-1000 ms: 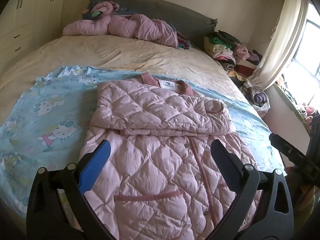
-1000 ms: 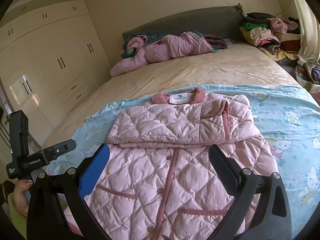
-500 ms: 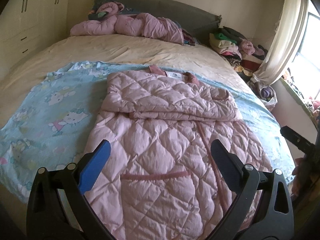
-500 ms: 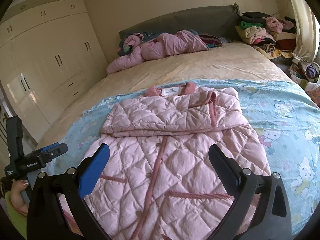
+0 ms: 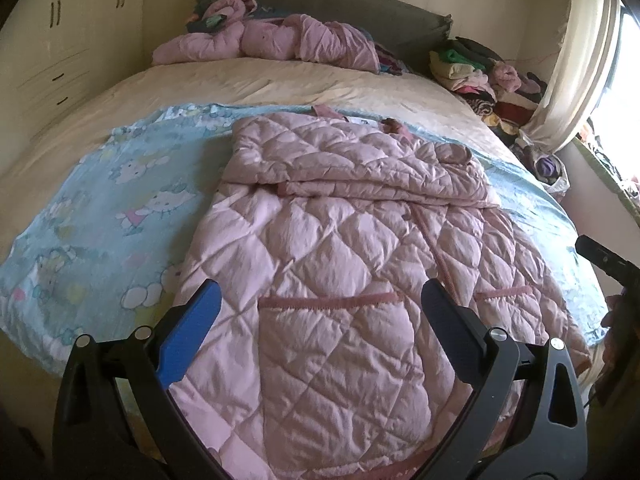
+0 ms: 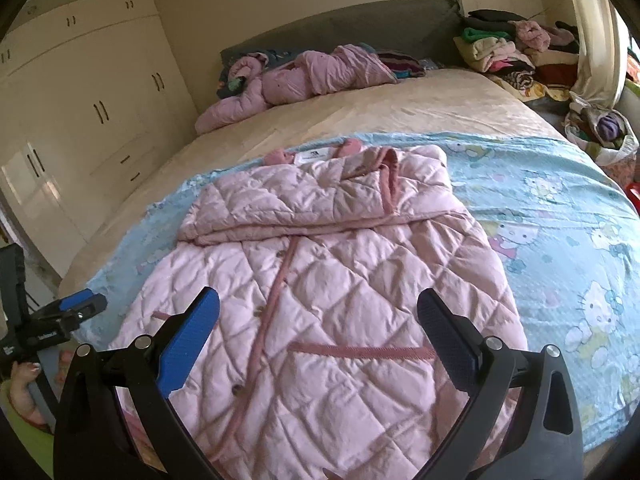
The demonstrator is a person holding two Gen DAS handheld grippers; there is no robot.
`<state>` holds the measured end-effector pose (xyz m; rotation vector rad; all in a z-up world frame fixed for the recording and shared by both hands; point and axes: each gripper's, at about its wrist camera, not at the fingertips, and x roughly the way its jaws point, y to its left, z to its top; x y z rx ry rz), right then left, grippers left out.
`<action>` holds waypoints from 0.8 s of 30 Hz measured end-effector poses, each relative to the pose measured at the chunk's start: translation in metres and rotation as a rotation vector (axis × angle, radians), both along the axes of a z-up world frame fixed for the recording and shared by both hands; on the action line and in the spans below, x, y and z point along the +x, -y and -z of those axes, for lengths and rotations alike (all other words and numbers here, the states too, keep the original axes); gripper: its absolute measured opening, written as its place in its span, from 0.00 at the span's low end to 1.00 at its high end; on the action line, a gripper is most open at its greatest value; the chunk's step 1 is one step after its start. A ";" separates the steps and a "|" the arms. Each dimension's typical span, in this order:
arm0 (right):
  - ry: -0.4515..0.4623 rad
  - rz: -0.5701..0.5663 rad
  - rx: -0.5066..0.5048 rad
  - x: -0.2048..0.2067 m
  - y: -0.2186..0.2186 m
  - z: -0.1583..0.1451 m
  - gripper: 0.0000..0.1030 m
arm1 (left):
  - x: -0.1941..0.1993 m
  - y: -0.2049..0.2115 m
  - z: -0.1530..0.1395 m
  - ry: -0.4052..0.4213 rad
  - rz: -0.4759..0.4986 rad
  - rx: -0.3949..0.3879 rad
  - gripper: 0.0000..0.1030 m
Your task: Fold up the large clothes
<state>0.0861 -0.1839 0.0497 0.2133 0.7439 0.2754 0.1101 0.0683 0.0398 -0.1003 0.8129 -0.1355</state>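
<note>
where sleeves lie folded, pink quilted coat (image 5: 328, 248) on bed (image 5: 280, 88), bag (image 6: 608, 136) holding clothes

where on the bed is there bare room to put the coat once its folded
Free: the cream bedspread between the blue cartoon sheet and the crumpled pink garment at the headboard, and the blue sheet either side of the pink quilted coat. Crowded: the clothes pile by the curtain.

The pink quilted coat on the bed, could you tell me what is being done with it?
A person is folding it with a handheld gripper in each hand. The pink quilted coat lies flat on a blue cartoon blanket, its sleeves already folded across the chest. The left gripper and right gripper are both open above the lower part of the coat, holding nothing.
</note>
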 end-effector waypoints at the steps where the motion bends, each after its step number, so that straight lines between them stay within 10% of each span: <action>1: -0.002 0.001 -0.003 -0.001 0.001 0.001 0.96 | -0.001 0.000 0.000 0.000 0.000 0.001 0.91; 24: -0.055 0.031 -0.024 -0.014 0.024 0.024 0.96 | -0.027 -0.045 0.044 -0.111 -0.082 -0.012 0.91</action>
